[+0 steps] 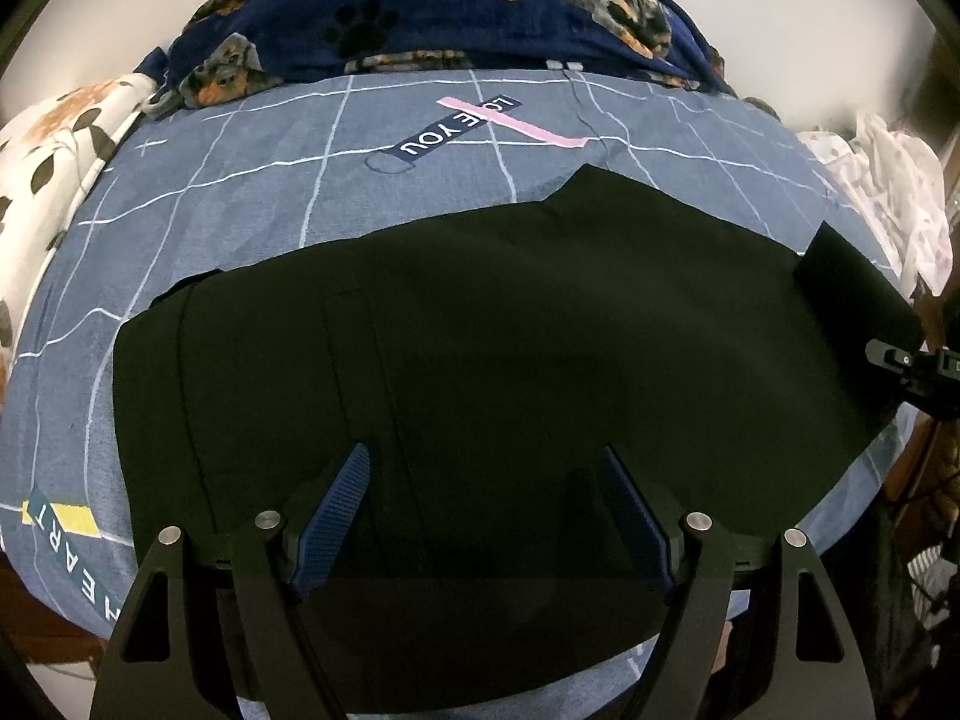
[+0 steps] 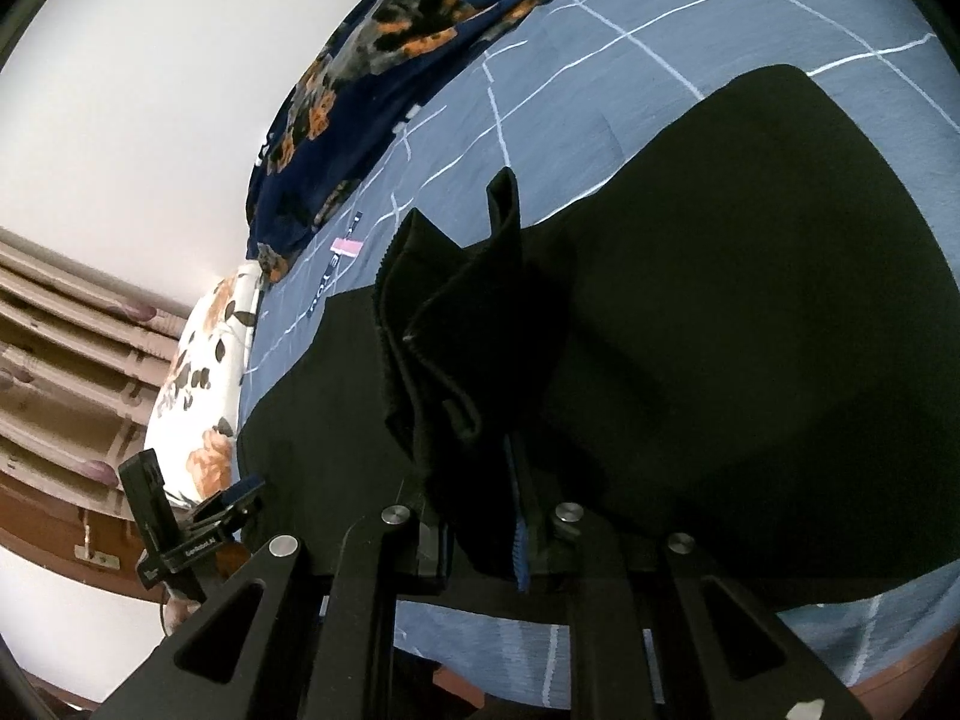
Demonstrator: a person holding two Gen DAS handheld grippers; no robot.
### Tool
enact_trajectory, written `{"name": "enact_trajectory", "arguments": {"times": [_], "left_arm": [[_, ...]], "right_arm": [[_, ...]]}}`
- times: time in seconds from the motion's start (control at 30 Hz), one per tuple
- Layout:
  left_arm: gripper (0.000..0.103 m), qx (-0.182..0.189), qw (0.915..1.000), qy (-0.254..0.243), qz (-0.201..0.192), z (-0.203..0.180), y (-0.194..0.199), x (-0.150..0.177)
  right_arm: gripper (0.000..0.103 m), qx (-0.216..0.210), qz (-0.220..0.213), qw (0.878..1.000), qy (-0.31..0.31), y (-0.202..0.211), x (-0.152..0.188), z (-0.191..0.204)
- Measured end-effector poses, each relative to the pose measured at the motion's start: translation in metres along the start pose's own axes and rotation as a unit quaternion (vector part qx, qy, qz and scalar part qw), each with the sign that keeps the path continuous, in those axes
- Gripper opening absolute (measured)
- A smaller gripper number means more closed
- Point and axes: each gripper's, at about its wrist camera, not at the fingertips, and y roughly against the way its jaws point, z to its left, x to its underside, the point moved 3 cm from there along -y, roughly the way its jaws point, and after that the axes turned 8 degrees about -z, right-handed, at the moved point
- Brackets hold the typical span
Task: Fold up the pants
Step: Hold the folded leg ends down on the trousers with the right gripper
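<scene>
Black pants [image 1: 480, 324] lie spread flat on a blue grid-patterned bed sheet [image 1: 240, 192]. My left gripper [image 1: 483, 468] is open, its blue-padded fingers [image 1: 336, 516] wide apart just above the near edge of the pants, holding nothing. My right gripper [image 2: 510, 480] is shut on a bunched fold of the pants' end [image 2: 456, 324], lifted off the sheet [image 2: 600, 60]. In the left wrist view that lifted end [image 1: 852, 294] shows at the far right with the right gripper [image 1: 918, 360] behind it. The left gripper [image 2: 198, 516] shows at the lower left of the right wrist view.
A navy dog-print blanket [image 1: 456, 6] lies along the far side of the bed. A floral pillow [image 1: 54, 144] sits at the left. White cloth [image 1: 888, 180] is heaped at the right edge. A wooden bed frame [image 2: 54, 348] borders the mattress.
</scene>
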Motion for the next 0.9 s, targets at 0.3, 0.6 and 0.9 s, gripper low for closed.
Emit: {"name": "enact_trajectory", "arguments": {"times": [0.3,0.6,0.9], "left_arm": [[0.078,0.0,1.0,-0.002,0.002,-0.001,-0.001,0.0],[0.078,-0.001,1.0,-0.004,0.004,-0.001,-0.003,0.001],[0.079,-0.001,1.0,-0.004,0.005,-0.001,-0.004,0.001]], "right_arm": [[0.016,0.0,0.007,1.0,0.003,-0.007,0.004,0.005],[0.017,-0.002,0.015,1.0,0.008,-0.012,0.008,0.009],[0.018,0.001,0.02,1.0,0.013,-0.015,0.011,0.014]]}}
